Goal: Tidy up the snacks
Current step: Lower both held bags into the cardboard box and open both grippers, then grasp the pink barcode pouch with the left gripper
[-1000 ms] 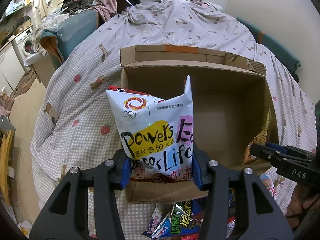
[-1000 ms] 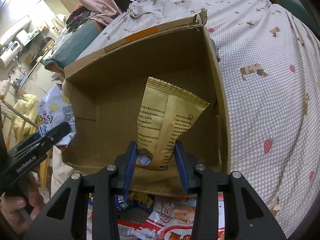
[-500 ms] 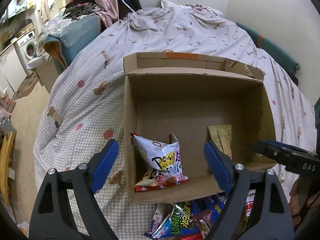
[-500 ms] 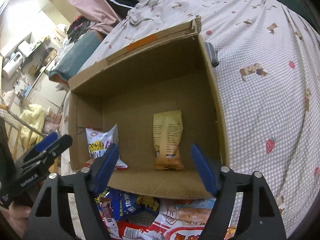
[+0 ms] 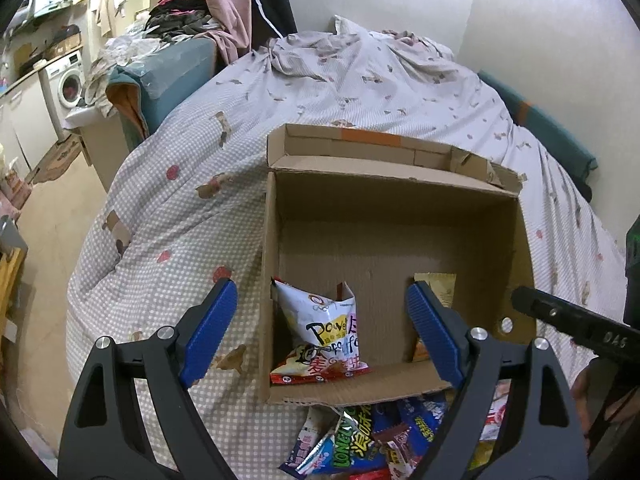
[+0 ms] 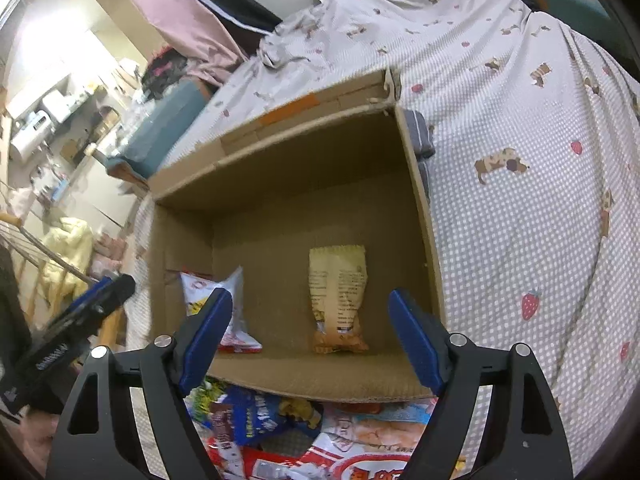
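Left tool [image 5: 322,322] gapes over white printed snack bag [image 5: 326,334] inside box [image 5: 392,216].

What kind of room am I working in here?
Most likely a small home bedroom or studio: a bed with a patterned cover holds the cardboard box, clothes are piled behind, and a washing machine stands nearby.

An open cardboard box [image 5: 400,220] sits on the bed. Inside, at 7 o'clock on its floor, a white snack bag [image 5: 328,328] stands slumped; at 5 o'clock a tan snack bag [image 6: 338,292] lies flat. A heap of loose snack packets [image 6: 280,424] touches the box's near wall at 6 o'clock.
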Motion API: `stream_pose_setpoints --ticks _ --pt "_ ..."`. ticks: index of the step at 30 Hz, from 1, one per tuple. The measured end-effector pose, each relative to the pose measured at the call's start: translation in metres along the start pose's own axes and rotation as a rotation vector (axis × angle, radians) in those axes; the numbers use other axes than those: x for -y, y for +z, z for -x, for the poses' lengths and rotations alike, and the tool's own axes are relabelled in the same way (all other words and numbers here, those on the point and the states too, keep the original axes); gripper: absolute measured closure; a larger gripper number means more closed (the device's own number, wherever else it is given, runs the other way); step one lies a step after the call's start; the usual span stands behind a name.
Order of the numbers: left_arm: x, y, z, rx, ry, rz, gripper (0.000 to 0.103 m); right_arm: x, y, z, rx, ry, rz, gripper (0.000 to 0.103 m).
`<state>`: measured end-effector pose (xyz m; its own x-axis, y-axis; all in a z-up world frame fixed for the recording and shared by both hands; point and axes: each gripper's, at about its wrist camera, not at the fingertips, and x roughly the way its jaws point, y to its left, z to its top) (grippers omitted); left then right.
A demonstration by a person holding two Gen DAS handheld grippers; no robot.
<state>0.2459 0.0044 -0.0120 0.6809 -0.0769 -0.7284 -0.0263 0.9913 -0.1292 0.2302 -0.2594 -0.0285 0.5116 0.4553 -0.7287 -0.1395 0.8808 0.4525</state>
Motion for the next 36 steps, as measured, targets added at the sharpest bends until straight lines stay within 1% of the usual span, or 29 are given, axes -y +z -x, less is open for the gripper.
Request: stream_pose_setpoints --ticks 1,2,3,5,7,8,11,14,18,21,29,36 --pt "0.000 0.000 0.002 0.002 -0.003 0.004 0.016 0.000 0.000 0.004 0.012 0.014 -0.006 0.019" --pt "0.000 -0.001 0.004 0.002 -0.006 0.008 0.011 0.000 0.000 0.008 0.020 0.017 -0.009 0.015" --pt "-0.001 -0.001 0.008 0.007 -0.017 0.016 0.008 -0.001 0.000 0.012 0.031 0.016 -0.010 0.013" --pt "-0.002 -0.003 0.018 0.036 -0.024 0.030 0.004 -0.002 -0.001 0.020 0.054 -0.023 -0.004 0.004" --pt "-0.001 -0.005 0.026 0.052 -0.035 0.024 0.000 -0.002 -0.003 0.027 0.076 -0.078 -0.004 0.001" --pt "0.000 -0.006 0.029 0.053 -0.039 0.018 0.000 -0.002 -0.004 0.030 0.082 -0.087 -0.013 0.000" --pt "-0.002 -0.008 0.035 0.030 -0.066 0.032 0.000 0.003 -0.008 0.038 0.077 -0.071 -0.052 0.000" --pt "-0.003 -0.011 0.044 0.035 -0.063 0.037 0.000 0.004 -0.011 0.048 0.088 -0.050 -0.072 0.000" --pt "-0.002 -0.019 0.055 0.044 -0.046 0.020 0.000 0.002 -0.019 0.062 0.102 -0.048 -0.064 0.000" --pt "-0.004 -0.027 0.062 0.044 -0.018 0.018 0.000 0.002 -0.029 0.070 0.098 -0.052 -0.068 0.000" --pt "-0.018 -0.048 0.077 0.028 0.009 0.075 0.000 0.001 -0.055 0.089 0.092 -0.064 -0.062 0.000" --pt "-0.022 -0.068 0.078 -0.033 0.018 0.095 0.000 0.000 -0.080 0.093 0.044 -0.068 -0.073 0.000"
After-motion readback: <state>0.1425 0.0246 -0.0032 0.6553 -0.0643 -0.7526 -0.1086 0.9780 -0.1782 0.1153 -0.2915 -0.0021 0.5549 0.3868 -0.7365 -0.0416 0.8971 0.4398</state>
